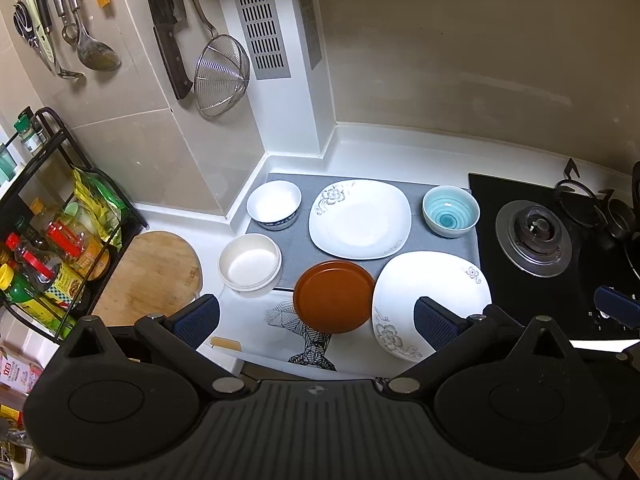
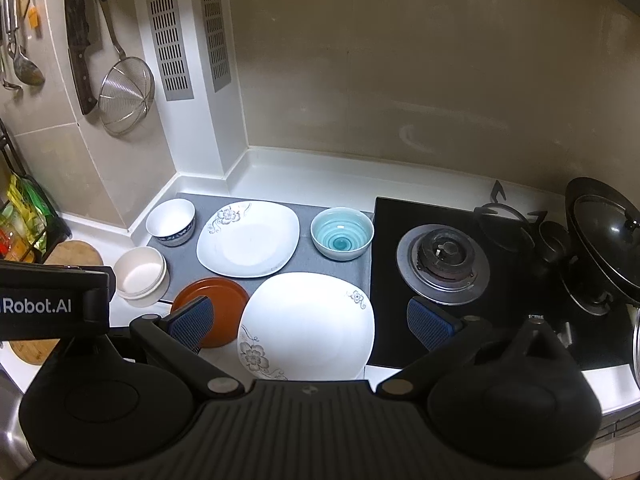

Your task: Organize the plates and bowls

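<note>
Where stove [image 2: 442, 264] flanks plates [image 2: 308, 320]

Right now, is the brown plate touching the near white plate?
Cannot tell. In the left wrist view the brown plate meets the near white plate edge to edge with no visible gap; the right wrist view shows the same.

The left gripper [image 1: 316, 322] is matte black plastic: two angled fingers [image 1: 196, 320] faced with dark blue textured pads, silver round pivot screws at the joints, two large round housings with raised discs, and a grey ribbed plate bearing a small crosshair mark. The right gripper [image 2: 310, 320] is built the same; beside it a black body reads "Robot.AI" in white
</note>
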Demonstrator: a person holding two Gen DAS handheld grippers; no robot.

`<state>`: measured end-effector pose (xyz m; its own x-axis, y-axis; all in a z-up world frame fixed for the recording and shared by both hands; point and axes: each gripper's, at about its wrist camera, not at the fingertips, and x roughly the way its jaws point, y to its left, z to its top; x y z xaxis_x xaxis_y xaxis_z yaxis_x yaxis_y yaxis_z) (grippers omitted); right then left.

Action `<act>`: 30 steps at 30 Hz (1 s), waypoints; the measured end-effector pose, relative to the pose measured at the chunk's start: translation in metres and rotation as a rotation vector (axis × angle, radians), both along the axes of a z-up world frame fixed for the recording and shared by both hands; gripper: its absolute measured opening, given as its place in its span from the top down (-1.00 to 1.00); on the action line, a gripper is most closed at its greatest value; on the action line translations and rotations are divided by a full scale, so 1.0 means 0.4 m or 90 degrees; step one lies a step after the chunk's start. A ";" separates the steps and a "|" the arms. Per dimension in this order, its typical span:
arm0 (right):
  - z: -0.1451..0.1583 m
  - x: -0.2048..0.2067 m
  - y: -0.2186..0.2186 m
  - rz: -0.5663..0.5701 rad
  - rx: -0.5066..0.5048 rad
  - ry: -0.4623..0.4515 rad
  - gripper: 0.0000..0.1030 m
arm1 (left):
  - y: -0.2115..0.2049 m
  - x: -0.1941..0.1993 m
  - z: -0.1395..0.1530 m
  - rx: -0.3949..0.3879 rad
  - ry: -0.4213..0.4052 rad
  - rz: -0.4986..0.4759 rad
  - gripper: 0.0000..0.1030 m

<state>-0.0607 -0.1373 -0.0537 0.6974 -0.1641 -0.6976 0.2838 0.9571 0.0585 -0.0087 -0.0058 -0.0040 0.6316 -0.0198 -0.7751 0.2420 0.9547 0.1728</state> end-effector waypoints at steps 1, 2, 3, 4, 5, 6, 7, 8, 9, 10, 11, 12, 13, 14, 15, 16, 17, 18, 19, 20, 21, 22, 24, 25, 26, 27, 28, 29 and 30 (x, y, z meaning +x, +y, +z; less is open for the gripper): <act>-0.003 0.000 -0.003 0.001 0.002 0.002 -1.00 | -0.001 0.002 -0.001 0.003 0.001 0.000 -1.00; -0.006 -0.001 -0.004 0.001 0.004 0.004 -1.00 | -0.002 0.004 -0.002 0.007 0.003 0.001 -1.00; -0.008 -0.001 -0.005 0.000 0.007 0.007 -1.00 | -0.002 0.005 -0.002 0.009 0.005 0.001 -1.00; -0.009 -0.001 -0.006 -0.001 0.009 0.008 -1.00 | -0.002 0.006 -0.003 0.010 0.007 0.001 -1.00; -0.010 -0.001 -0.007 -0.001 0.009 0.010 -1.00 | -0.001 0.008 -0.003 0.011 0.009 0.001 -1.00; -0.009 0.001 -0.007 0.000 0.009 0.012 -1.00 | -0.006 0.006 -0.005 0.012 0.009 0.000 -1.00; -0.007 0.000 -0.008 -0.001 0.008 0.011 -1.00 | -0.007 0.006 -0.004 0.011 0.008 -0.003 -1.00; -0.005 0.002 -0.009 -0.001 0.005 0.010 -1.00 | -0.008 0.006 -0.003 0.007 0.007 -0.005 -1.00; -0.003 0.002 -0.010 -0.001 0.003 0.008 -1.00 | -0.006 0.005 -0.002 0.004 0.006 -0.005 -1.00; -0.003 0.001 -0.011 -0.003 0.001 0.007 -1.00 | -0.005 0.005 -0.001 0.001 0.005 -0.005 -1.00; -0.003 0.000 -0.011 -0.005 0.001 0.007 -1.00 | -0.006 0.004 -0.001 0.000 0.004 -0.005 -1.00; -0.004 0.000 -0.010 -0.006 0.002 0.008 -1.00 | -0.007 0.005 -0.001 0.000 0.005 -0.005 -1.00; -0.005 0.000 -0.010 -0.006 0.003 0.009 -1.00 | -0.007 0.005 -0.002 0.000 0.006 -0.004 -1.00; -0.007 -0.001 -0.011 -0.006 0.004 0.009 -1.00 | -0.007 0.006 -0.003 0.000 0.006 -0.006 -1.00; -0.007 -0.001 -0.010 -0.006 0.003 0.009 -1.00 | -0.007 0.005 -0.004 0.001 0.005 -0.008 -1.00; -0.008 0.000 -0.011 -0.005 0.004 0.011 -1.00 | -0.007 0.006 -0.005 0.001 0.006 -0.008 -1.00; -0.010 0.001 -0.012 -0.004 0.006 0.013 -1.00 | -0.007 0.008 -0.007 0.002 0.007 -0.007 -1.00; -0.012 0.002 -0.013 -0.005 0.008 0.014 -1.00 | -0.007 0.010 -0.008 0.002 0.009 -0.006 -1.00; -0.014 0.004 -0.012 -0.005 0.010 0.016 -1.00 | -0.007 0.011 -0.009 0.002 0.010 -0.005 -1.00; -0.014 0.007 -0.012 -0.005 0.011 0.016 -1.00 | -0.005 0.011 -0.011 0.001 0.012 -0.004 -1.00; -0.016 0.009 -0.011 -0.004 0.012 0.017 -1.00 | -0.004 0.014 -0.012 0.001 0.013 -0.003 -1.00; -0.017 0.013 -0.011 -0.003 0.013 0.019 -1.00 | -0.003 0.017 -0.012 0.000 0.015 -0.002 -1.00; -0.021 0.015 -0.010 -0.002 0.016 0.020 -1.00 | 0.001 0.022 -0.014 0.000 0.019 -0.001 -1.00; -0.023 0.017 -0.009 -0.002 0.018 0.021 -1.00 | 0.002 0.025 -0.016 -0.001 0.021 -0.001 -1.00; -0.025 0.019 -0.011 -0.002 0.019 0.022 -1.00 | 0.003 0.028 -0.017 -0.002 0.024 0.000 -1.00; -0.027 0.020 -0.011 -0.003 0.020 0.023 -1.00 | 0.005 0.032 -0.019 -0.004 0.026 0.000 -1.00; -0.028 0.022 -0.011 -0.004 0.020 0.024 -1.00 | 0.006 0.034 -0.020 -0.006 0.029 0.000 -1.00; -0.030 0.024 -0.011 -0.004 0.019 0.025 -1.00 | 0.007 0.036 -0.023 -0.007 0.030 -0.001 -1.00; -0.031 0.025 -0.010 -0.005 0.019 0.026 -1.00 | 0.008 0.038 -0.025 -0.009 0.032 -0.002 -1.00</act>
